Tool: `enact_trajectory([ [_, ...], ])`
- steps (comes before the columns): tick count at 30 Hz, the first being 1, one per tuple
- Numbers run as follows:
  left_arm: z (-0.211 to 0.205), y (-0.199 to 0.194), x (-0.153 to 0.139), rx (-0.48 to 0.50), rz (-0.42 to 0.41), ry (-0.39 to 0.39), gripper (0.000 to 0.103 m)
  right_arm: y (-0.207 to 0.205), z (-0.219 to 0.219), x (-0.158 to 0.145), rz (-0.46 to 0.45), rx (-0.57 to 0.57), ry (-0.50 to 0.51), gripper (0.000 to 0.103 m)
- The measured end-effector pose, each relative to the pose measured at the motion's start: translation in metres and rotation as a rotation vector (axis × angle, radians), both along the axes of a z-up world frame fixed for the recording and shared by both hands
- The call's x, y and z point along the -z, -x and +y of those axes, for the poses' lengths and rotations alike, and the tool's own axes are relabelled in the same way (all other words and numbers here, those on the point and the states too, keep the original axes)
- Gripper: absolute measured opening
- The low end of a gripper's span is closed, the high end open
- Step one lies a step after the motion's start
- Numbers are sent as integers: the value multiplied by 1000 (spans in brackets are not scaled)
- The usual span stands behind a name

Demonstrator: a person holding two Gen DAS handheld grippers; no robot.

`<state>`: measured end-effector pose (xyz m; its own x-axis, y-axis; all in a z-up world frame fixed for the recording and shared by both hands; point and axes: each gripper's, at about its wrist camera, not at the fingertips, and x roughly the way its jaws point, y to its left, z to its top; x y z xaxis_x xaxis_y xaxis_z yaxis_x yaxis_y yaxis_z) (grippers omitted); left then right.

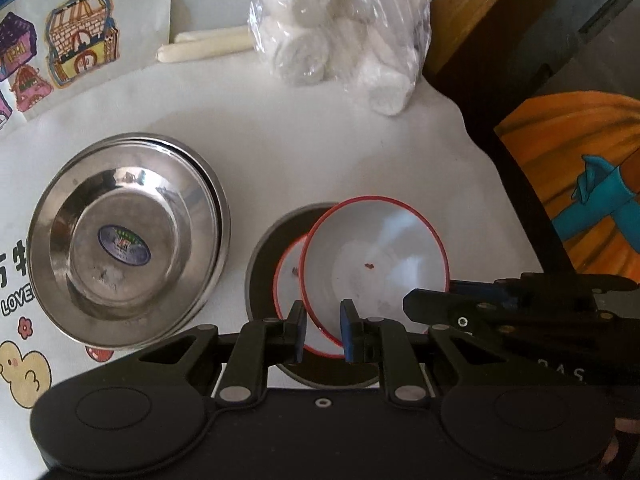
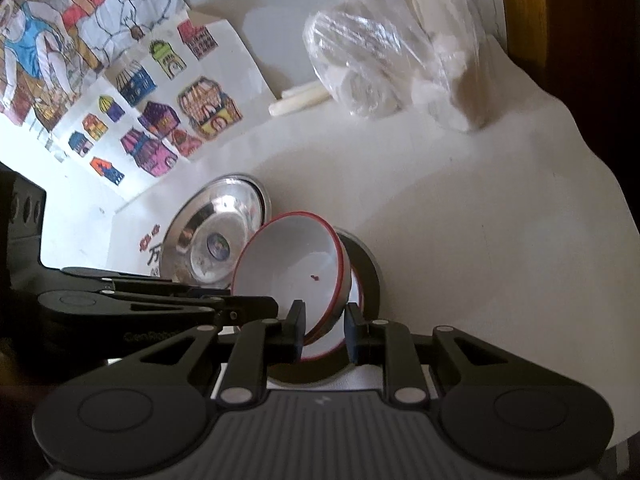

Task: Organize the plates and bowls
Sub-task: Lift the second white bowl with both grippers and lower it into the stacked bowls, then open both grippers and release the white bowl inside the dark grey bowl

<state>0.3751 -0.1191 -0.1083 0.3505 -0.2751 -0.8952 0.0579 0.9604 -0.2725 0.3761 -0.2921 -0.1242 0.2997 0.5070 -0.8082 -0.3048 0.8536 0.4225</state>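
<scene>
A white bowl with a red rim (image 1: pixel 376 256) (image 2: pixel 288 264) hangs tilted over a second bowl of the same kind (image 1: pixel 289 280). That lower bowl sits in a dark plate with a grey rim (image 1: pixel 272 248) (image 2: pixel 370 276). My left gripper (image 1: pixel 325 334) is shut on the near rim of the upper bowl. My right gripper (image 2: pixel 325 334) grips the same bowl's rim from the other side, and in the left wrist view it reaches in from the right (image 1: pixel 412 300). Left of the plate stand stacked steel bowls (image 1: pixel 128 240) (image 2: pixel 216 232).
A plastic bag of white rolls (image 1: pixel 336 32) (image 2: pixel 368 64) lies at the back of the white table, with two pale sticks (image 1: pixel 204 46) beside it. Coloured drawings (image 1: pixel 76 40) (image 2: pixel 160 120) cover the back left. The table's edge runs along the right, by an orange painting (image 1: pixel 580 180).
</scene>
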Motion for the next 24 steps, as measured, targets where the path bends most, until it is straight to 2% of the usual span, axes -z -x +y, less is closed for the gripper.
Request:
enact_trajectory([
  [5, -4, -1, 3, 1, 35, -32, 20, -2, 5, 1, 15, -26, 31, 23],
  [13, -3, -5, 9, -28, 86, -13, 20, -5, 11, 2, 32, -51, 74, 23],
  [24, -5, -8, 11, -63, 117, -35, 21, -11, 17, 5, 46, -94, 85, 23],
])
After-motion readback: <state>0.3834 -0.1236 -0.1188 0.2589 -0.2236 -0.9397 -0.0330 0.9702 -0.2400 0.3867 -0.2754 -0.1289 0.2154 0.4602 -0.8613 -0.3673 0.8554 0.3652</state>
